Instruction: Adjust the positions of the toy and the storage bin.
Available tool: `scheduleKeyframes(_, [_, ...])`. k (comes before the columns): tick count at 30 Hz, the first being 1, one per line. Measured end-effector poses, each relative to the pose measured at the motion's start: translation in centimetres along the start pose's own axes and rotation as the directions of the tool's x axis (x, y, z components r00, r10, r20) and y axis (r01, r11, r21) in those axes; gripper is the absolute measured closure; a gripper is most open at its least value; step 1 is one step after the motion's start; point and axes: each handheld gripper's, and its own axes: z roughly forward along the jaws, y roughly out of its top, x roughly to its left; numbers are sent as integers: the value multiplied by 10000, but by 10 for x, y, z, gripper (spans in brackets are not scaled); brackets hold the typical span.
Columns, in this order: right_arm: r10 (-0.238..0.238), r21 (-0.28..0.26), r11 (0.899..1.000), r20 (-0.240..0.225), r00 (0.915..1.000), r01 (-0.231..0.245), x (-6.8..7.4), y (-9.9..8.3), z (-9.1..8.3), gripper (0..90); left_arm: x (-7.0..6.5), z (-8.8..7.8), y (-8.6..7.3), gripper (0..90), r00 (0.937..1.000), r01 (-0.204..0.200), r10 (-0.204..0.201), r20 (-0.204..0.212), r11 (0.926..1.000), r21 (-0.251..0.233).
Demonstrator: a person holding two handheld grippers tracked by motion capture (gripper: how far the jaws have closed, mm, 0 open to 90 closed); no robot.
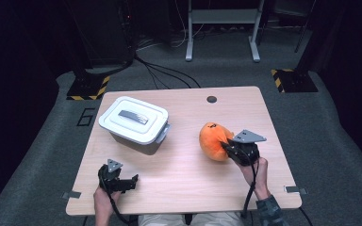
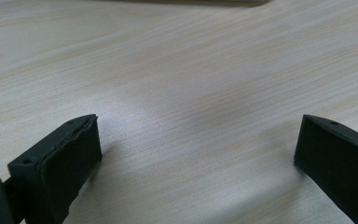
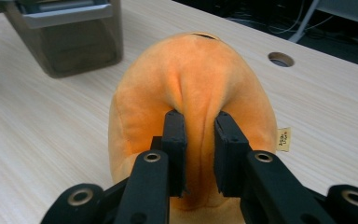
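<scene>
While the left tongs (image 1: 133, 180) rest low at the lower left of the high view with the jaws standing wide apart and nothing between them, the right tongs (image 1: 225, 146) are clamped on an orange plush toy (image 1: 214, 141) right of centre in that frame. Seen from the right gripper view, the two black jaws pinch a raised fold of the toy's fabric, pads pressed into it on both sides. A small cloth label (image 3: 284, 139) hangs at the toy's right edge in that view. Whether the toy's underside touches the tabletop (image 1: 184, 183) cannot be told.

A grey lidded storage box (image 1: 134, 124) stands at the upper left of the tabletop, well apart from the toy; its lid is on, with a side latch facing the toy. A round cable hole (image 1: 211, 99) sits near the far edge. Bare wood grain lies between the left jaws in the left gripper view.
</scene>
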Motion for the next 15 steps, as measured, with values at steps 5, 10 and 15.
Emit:
scheduleKeyframes(5, [49,-46,10000,379,9993,-47,-9,-3,-4,771,0,0,0,2,10000,-1,1,-2,10000,15])
scheduleKeyframes(10, [221,-90,9997,845,9962,-214,-19,-7,-8,773,0,0,0,2,10000,-5,5,-3,10000,18])
scheduleKeyframes(15, [361,-89,9993,1057,9937,-353,-28,-9,-10,773,0,0,0,2,10000,2,-2,-24,10000,-18])
